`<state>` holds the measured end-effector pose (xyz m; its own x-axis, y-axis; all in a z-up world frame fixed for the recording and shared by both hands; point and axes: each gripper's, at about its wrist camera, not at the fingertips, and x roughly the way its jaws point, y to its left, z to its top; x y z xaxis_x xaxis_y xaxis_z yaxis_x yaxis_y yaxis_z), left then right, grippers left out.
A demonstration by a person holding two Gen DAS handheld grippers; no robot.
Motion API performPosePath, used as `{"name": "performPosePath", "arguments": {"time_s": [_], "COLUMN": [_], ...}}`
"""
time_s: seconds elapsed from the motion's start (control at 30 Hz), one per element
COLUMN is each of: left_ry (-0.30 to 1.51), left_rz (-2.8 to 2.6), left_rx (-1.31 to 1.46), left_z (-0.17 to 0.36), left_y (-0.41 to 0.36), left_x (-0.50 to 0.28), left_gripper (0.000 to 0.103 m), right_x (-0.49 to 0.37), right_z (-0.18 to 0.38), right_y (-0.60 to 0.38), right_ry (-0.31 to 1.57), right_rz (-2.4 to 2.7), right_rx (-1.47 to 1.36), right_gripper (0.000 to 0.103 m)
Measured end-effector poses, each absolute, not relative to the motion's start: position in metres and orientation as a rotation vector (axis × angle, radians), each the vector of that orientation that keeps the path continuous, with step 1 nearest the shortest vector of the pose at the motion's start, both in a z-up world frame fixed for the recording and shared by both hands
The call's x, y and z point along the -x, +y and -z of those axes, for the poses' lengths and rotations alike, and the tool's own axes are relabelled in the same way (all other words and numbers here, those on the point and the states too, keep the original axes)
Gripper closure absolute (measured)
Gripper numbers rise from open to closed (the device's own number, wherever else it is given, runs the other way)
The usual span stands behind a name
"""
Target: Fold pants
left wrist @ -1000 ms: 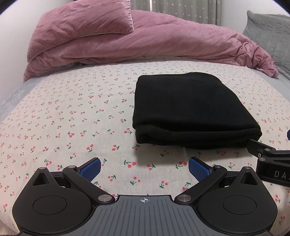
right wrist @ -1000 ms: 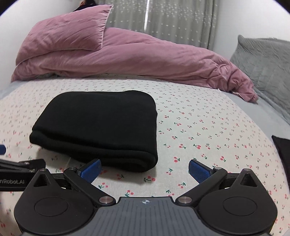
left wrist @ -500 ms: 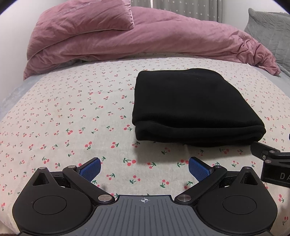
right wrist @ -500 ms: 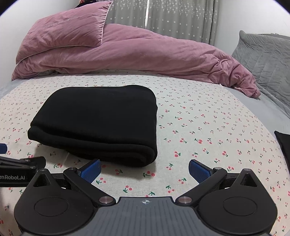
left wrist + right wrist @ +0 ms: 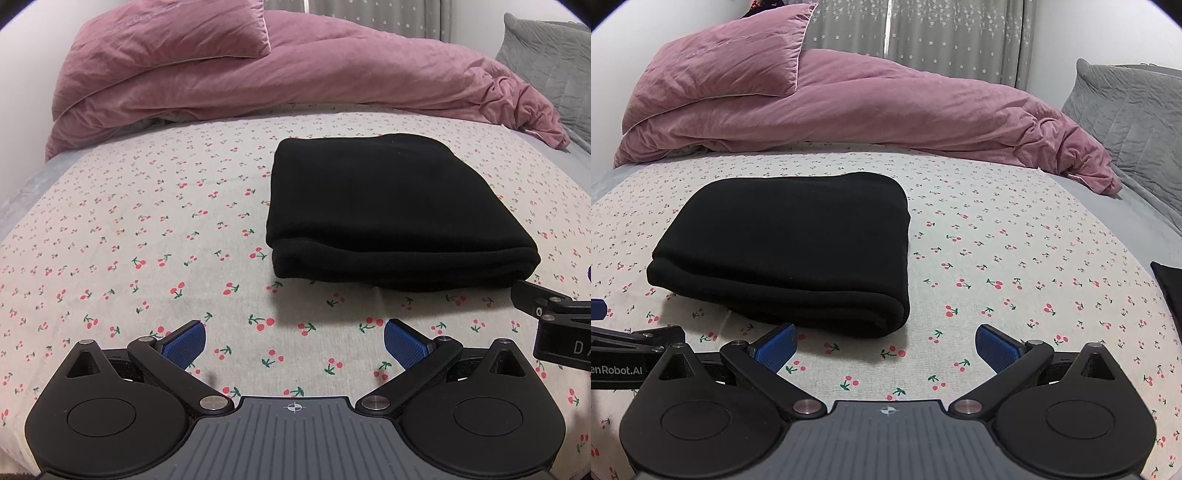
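Here one folded pair of black pants [image 5: 388, 206] lies before two grippers, left [image 5: 294, 341] and right [image 5: 884, 345], fingers spread empty.

Black pants [image 5: 391, 214], folded into a thick rectangle, flat on cherry-print bedsheet [image 5: 147, 236]. Left gripper [image 5: 294, 341] in foreground, blue pads spread wide, holding nothing, near the folded edge. Pink duvet [image 5: 332, 81] and pink pillow [image 5: 166, 33] behind; part of right gripper [image 5: 554, 321] at right edge.

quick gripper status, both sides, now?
Left gripper: open, empty, short of the folded black pants.
Right gripper: open, empty, just short of the pants' near edge.
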<state>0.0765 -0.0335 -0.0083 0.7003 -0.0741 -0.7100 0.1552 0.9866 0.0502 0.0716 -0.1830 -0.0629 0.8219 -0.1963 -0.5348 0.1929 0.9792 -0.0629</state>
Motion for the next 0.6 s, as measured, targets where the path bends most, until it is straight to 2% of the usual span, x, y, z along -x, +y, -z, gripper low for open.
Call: {"name": "performPosePath", "arguments": {"time_s": [0.6], "left_ry": [0.803], "left_rz": [0.135], "left_rx": [-0.112], "left_z": [0.0113], "left_y": [-0.0342], "left_x": [-0.0775], "left_gripper": [0.0], "right_x": [-0.074], "right_z": [0.0638], "right_y": [-0.1848], "right_ry": [0.578], "right_rz": [0.207], "right_rx": [-0.006], "right_gripper": [0.0]}}
